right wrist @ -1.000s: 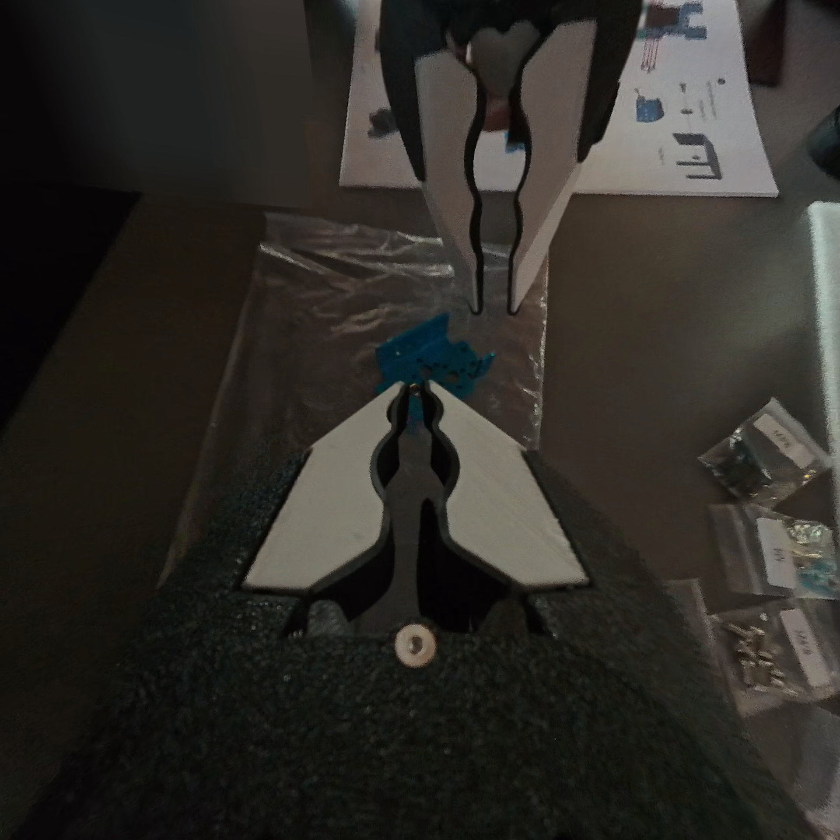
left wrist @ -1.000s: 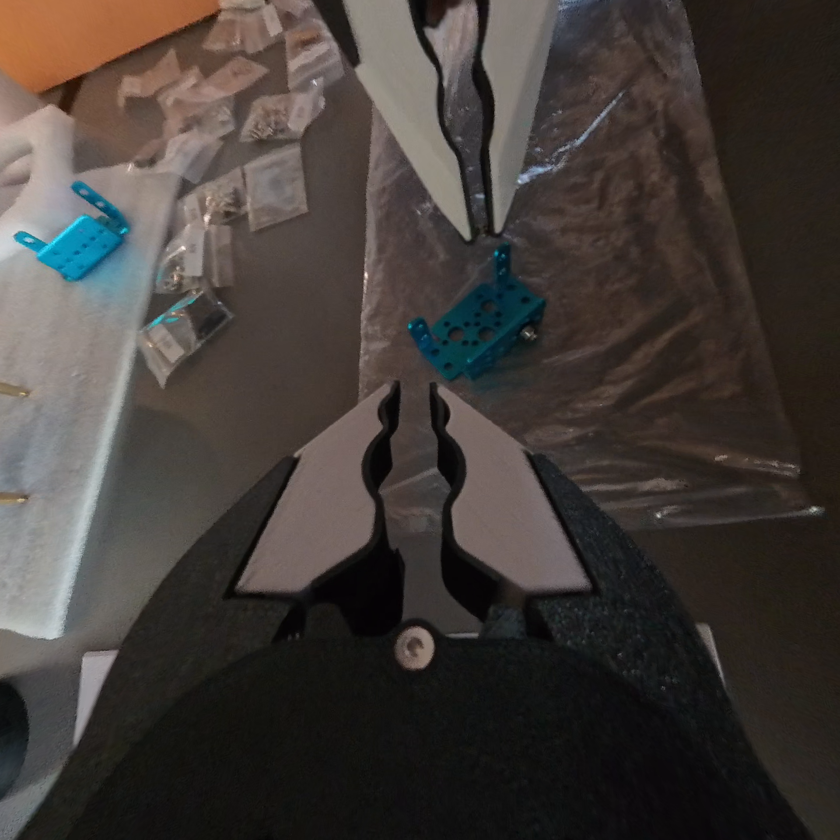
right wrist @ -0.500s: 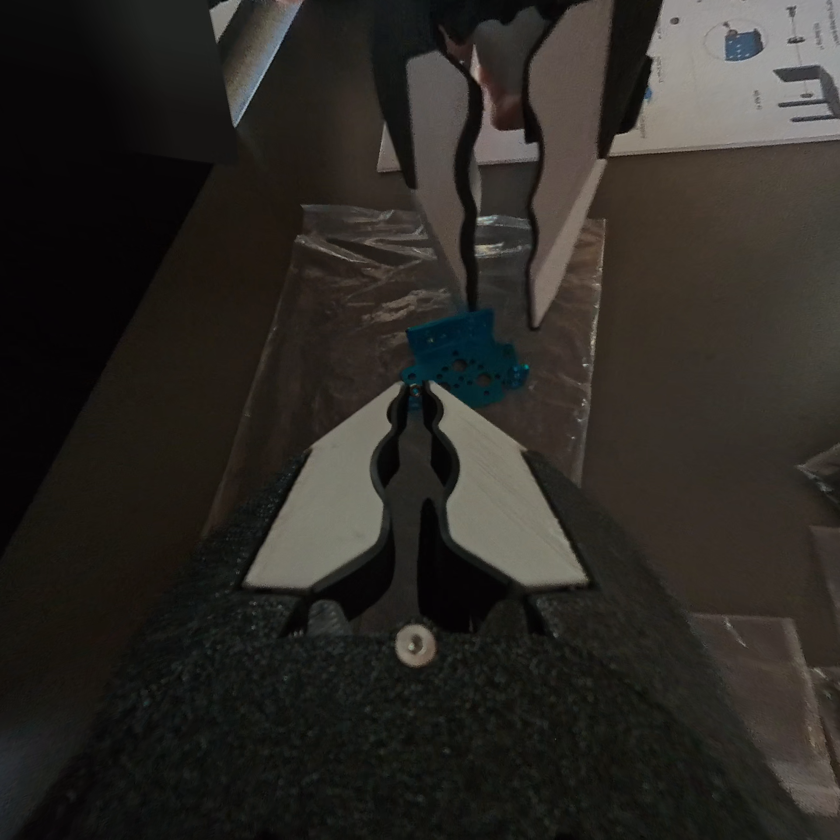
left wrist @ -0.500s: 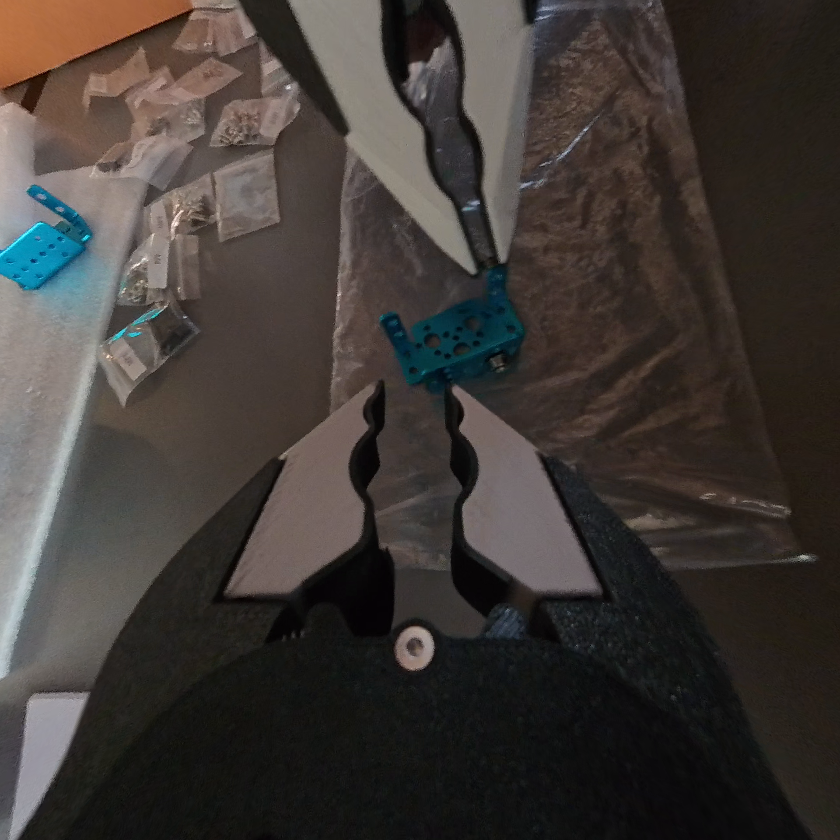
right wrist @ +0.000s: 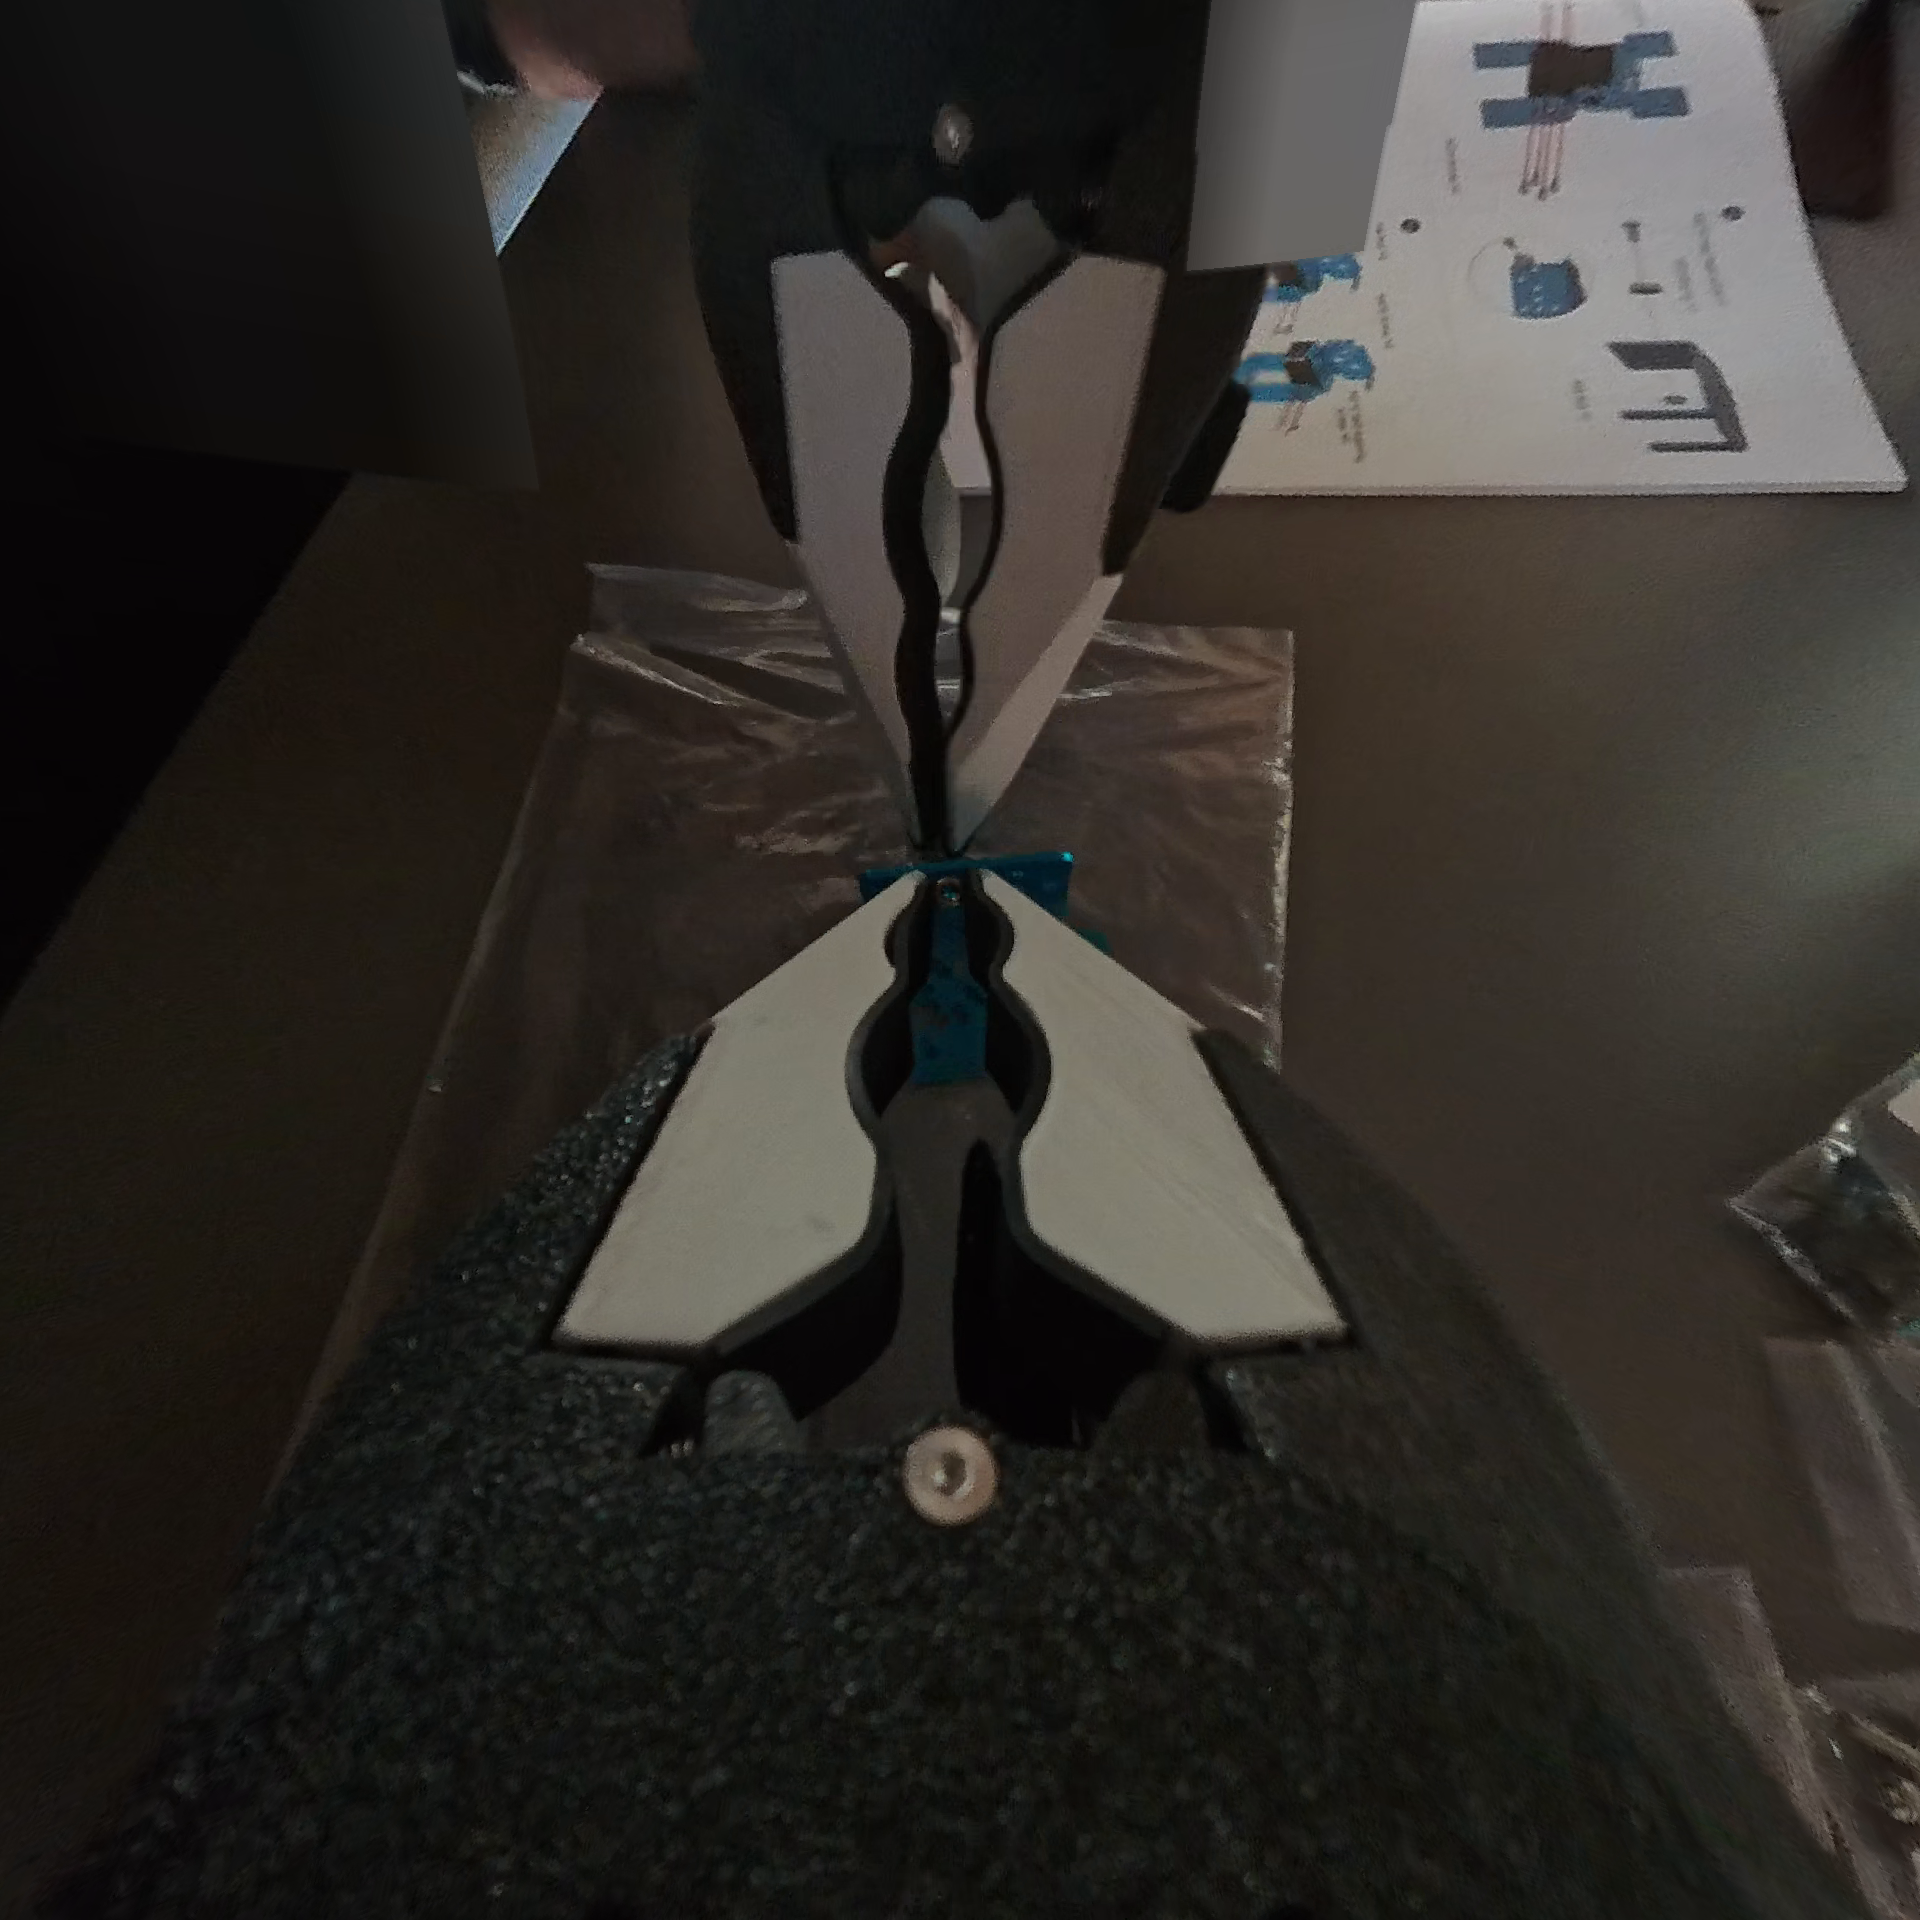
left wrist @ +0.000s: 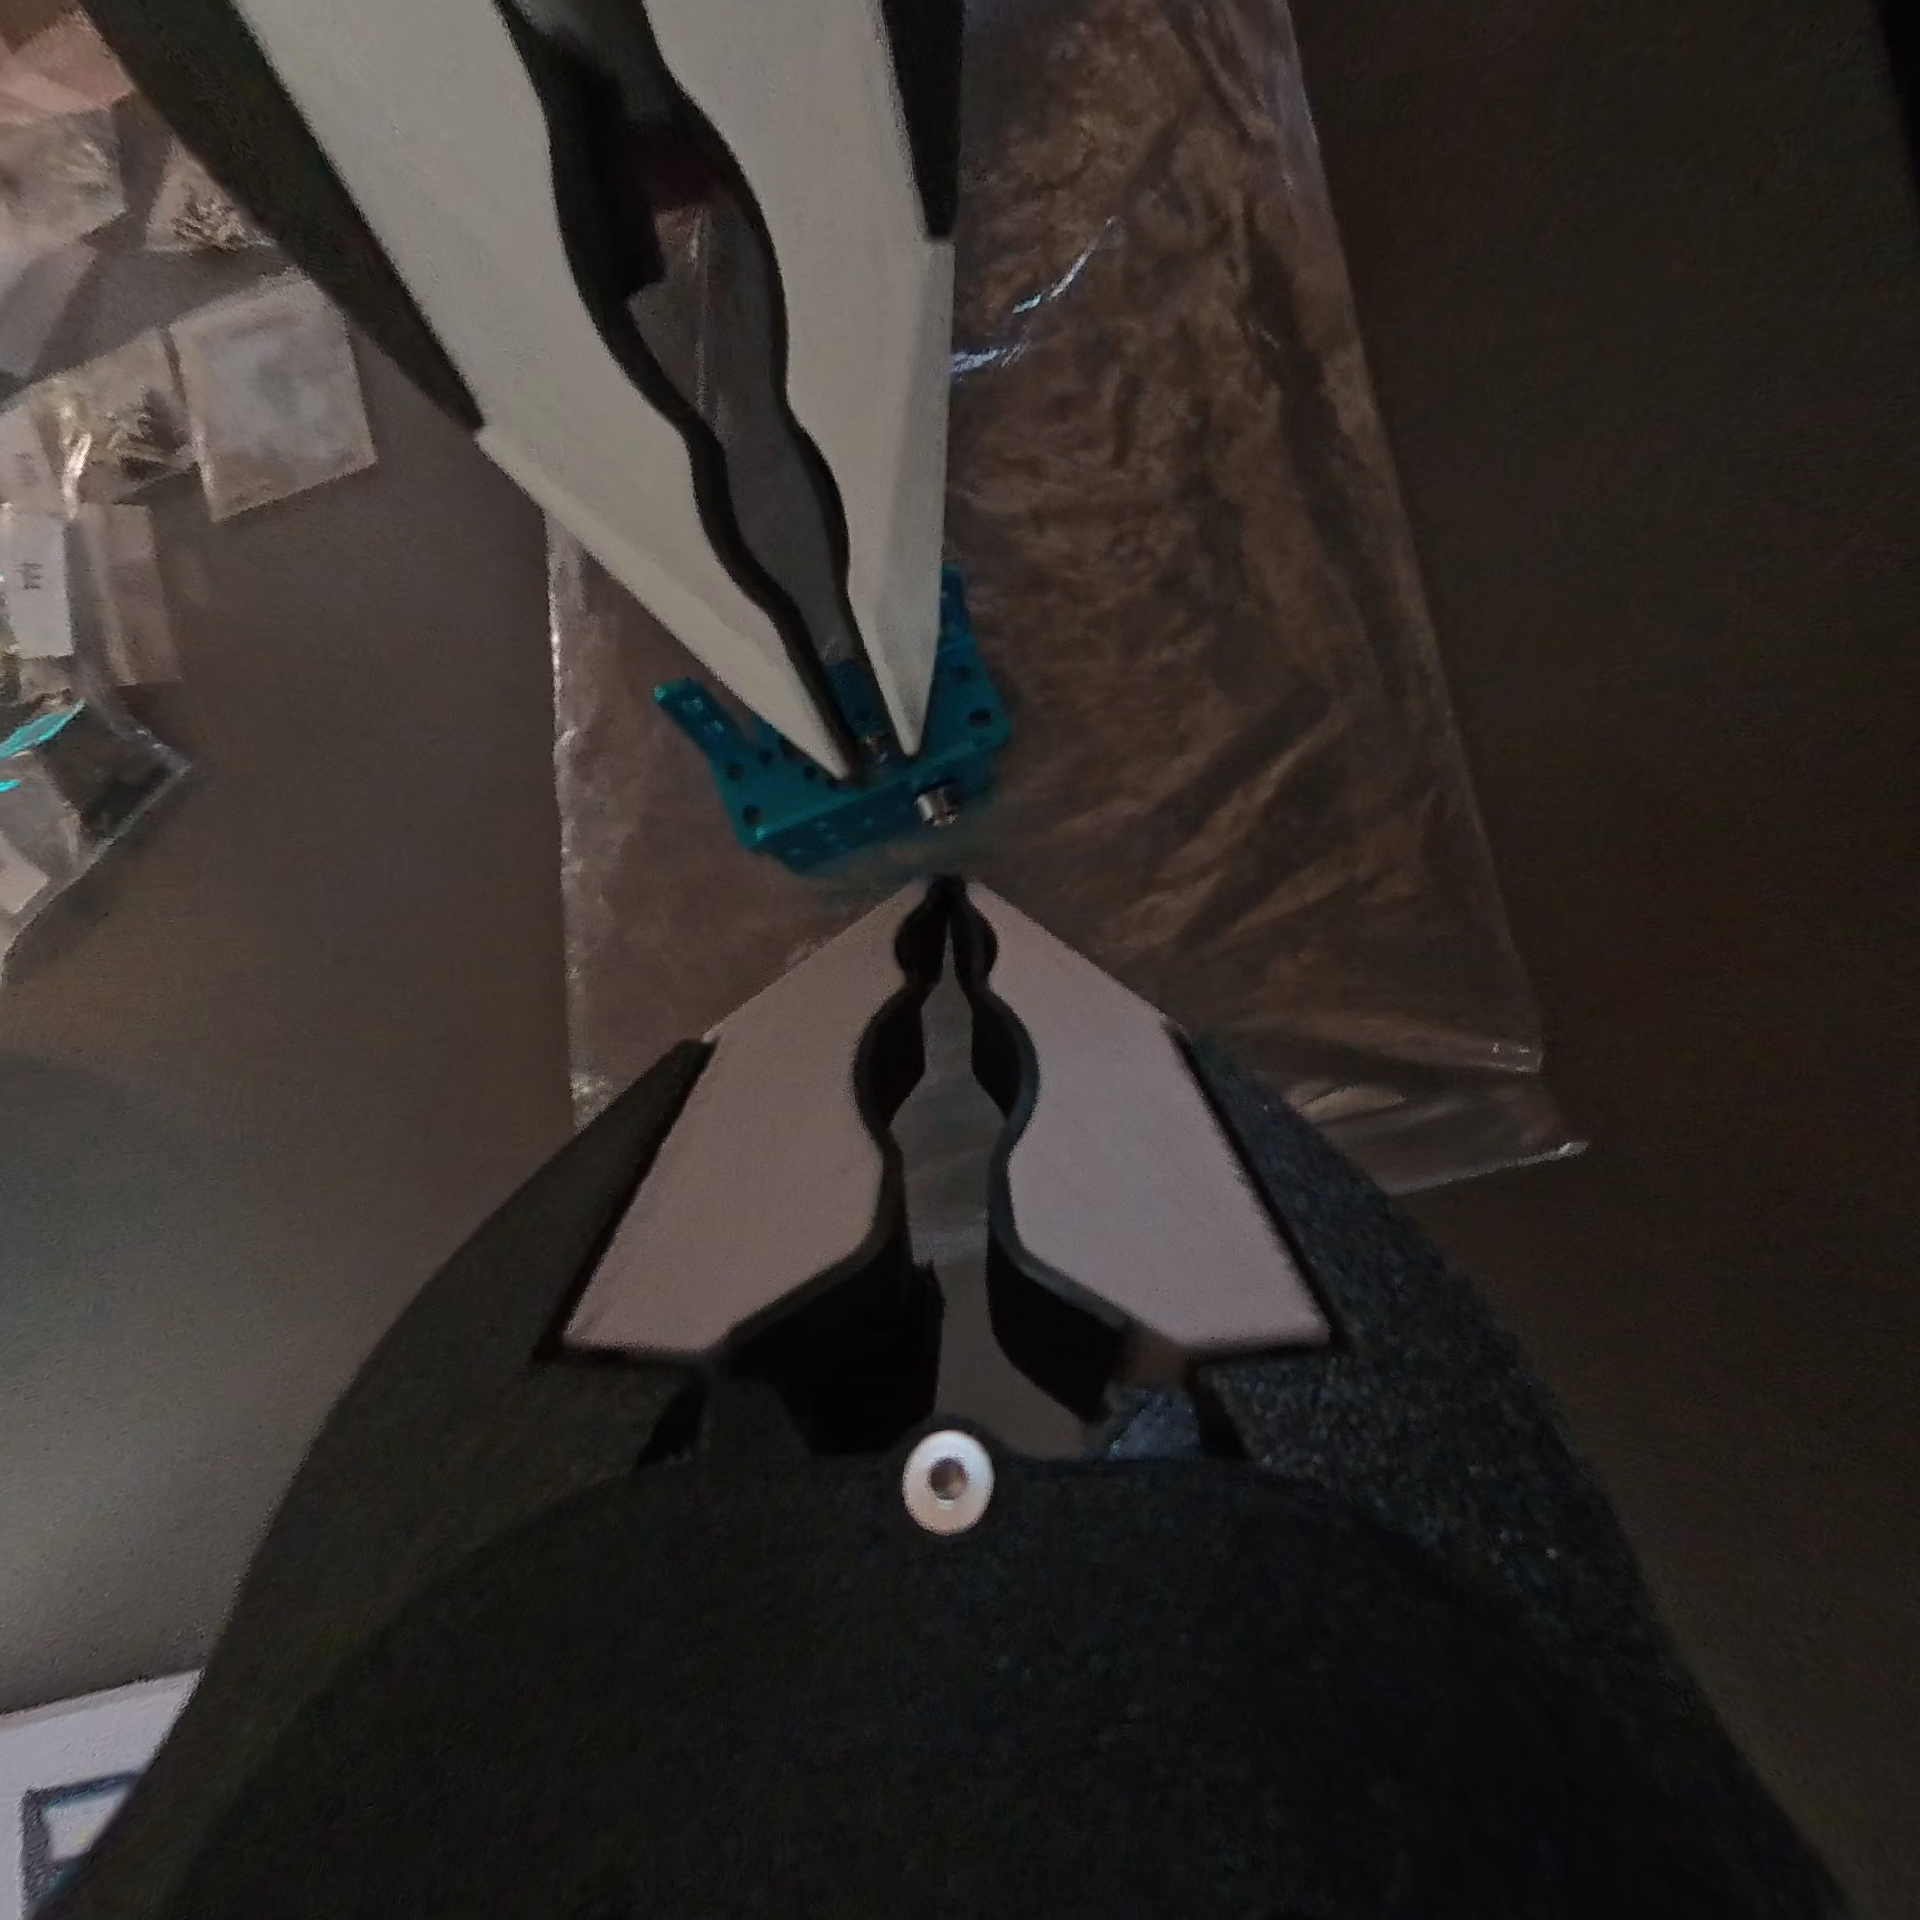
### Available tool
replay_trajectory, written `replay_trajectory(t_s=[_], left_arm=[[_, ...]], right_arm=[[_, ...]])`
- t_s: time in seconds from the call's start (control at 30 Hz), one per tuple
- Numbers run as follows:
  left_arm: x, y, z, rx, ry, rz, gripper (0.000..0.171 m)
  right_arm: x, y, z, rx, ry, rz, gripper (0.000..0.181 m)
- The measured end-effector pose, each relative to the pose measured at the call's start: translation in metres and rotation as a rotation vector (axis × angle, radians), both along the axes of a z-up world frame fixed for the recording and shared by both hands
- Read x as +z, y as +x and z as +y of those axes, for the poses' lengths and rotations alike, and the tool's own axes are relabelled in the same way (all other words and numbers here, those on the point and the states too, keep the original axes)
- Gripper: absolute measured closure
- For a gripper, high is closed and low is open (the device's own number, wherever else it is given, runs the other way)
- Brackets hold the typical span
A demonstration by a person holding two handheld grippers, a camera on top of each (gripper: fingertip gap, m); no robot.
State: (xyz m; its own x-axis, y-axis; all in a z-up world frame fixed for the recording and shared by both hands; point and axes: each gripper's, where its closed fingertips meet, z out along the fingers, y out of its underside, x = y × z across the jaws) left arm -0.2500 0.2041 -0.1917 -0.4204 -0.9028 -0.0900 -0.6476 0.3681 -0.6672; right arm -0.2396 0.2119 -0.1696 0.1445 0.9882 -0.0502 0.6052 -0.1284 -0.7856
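A blue perforated metal bracket (left wrist: pixel 971 717) lies on a clear plastic bag (left wrist: pixel 1195 623) on the brown table. My left gripper (left wrist: pixel 948 891) is shut at the bracket's near wall and seems to pinch its edge. My right gripper (left wrist: pixel 868 750) comes in from the far side, its tips down on the bracket's plate, shut on a small silver screw (left wrist: pixel 873 740). In the right wrist view the bracket (right wrist: pixel 945 997) shows between the right gripper's (right wrist: pixel 945 868) fingers, with the left gripper (right wrist: pixel 938 831) just beyond. Another screw (left wrist: pixel 940 805) sticks out of the bracket's near wall.
Small clear bags of hardware (left wrist: pixel 270 405) lie to the left of the plastic bag, and more (right wrist: pixel 1849 1195) show at the right edge of the right wrist view. A white instruction sheet (right wrist: pixel 1558 312) lies on the table behind the left gripper. Both grippers' tips are close together, under 4 cm apart.
My left gripper moved up to the bracket and closed from open. My right gripper moved from the bracket's upright tab down onto its plate, still shut.
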Motion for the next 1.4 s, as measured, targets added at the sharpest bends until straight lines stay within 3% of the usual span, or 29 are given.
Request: replay_trajectory(t_s=[0.67,0.87,1.13,1.4], left_arm=[[0.000,0.000,0.000,-0.003,0.052,0.004,0.168],[0.001,-0.020,0.012,0.043,0.073,0.077,0.143],[0.003,-0.010,0.013,0.104,0.011,0.033,0.109],[0.004,-0.006,0.015,0.111,-0.003,0.008,0.123]], right_arm=[[-0.010,-0.013,-0.008,0.032,-0.080,-0.038,0.177],[-0.015,-0.019,-0.010,0.050,-0.060,-0.075,0.177],[-0.013,-0.009,-0.005,0.014,-0.091,-0.063,0.177],[-0.016,-0.001,-0.006,0.010,-0.096,-0.069,0.176]])
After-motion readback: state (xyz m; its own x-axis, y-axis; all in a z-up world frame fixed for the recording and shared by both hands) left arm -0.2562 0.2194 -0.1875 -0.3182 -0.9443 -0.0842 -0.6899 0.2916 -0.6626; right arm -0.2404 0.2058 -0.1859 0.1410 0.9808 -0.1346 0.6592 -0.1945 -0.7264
